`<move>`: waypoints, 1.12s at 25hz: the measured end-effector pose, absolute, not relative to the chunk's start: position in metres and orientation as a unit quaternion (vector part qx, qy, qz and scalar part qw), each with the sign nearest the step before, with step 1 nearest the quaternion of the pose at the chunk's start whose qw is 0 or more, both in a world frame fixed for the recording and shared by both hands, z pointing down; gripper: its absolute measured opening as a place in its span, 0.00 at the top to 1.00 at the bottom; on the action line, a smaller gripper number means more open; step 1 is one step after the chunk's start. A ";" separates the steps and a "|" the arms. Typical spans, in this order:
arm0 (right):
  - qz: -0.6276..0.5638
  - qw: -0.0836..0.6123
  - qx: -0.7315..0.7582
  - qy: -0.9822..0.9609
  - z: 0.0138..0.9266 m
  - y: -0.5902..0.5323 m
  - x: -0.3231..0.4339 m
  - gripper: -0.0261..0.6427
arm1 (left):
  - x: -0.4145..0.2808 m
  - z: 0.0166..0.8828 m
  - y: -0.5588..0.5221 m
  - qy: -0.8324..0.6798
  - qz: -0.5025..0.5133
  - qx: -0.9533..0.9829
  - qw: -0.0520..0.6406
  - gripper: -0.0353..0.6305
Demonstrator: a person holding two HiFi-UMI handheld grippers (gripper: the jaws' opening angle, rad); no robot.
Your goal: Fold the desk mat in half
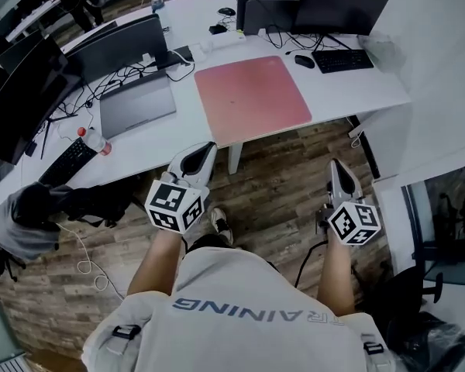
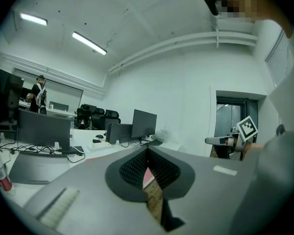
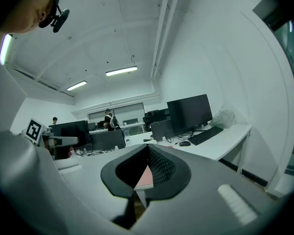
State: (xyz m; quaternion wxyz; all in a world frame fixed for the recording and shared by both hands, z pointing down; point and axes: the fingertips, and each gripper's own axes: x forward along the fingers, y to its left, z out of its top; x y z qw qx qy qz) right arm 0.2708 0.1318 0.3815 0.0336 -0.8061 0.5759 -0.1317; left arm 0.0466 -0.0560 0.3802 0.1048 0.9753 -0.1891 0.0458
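Plainly, left gripper and right gripper fingers sit closed before desk mat.

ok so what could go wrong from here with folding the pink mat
1. The left gripper and right gripper are both shut and short of the desk. The desk mat lies flat, so they may push its near edge rather than pinch it.
2. The mouse sits close to the mat's far right corner, so a shoved mat could nudge it.
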 end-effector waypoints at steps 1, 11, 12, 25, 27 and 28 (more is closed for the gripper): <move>-0.132 0.033 -0.806 0.576 0.380 0.125 0.276 0.94 | 0.052 0.379 -0.064 -0.190 0.044 0.975 0.104 0.94; -0.145 0.007 -0.778 0.612 0.383 0.015 0.303 0.94 | 0.073 0.391 -0.145 -0.221 0.046 0.966 0.124 0.94; -0.145 0.006 -0.774 0.617 0.383 0.002 0.302 0.94 | 0.071 0.394 -0.153 -0.226 0.047 0.965 0.123 0.94; -0.175 -0.026 -0.675 0.716 0.421 -0.121 0.297 0.94 | 0.043 0.407 -0.214 -0.352 0.071 0.925 0.126 0.94; -0.180 -0.031 -0.657 0.731 0.425 -0.131 0.304 0.94 | 0.046 0.412 -0.211 -0.373 0.074 0.915 0.136 0.94; -0.181 -0.032 -0.649 0.738 0.426 -0.136 0.309 0.94 | 0.049 0.412 -0.210 -0.382 0.073 0.911 0.139 0.94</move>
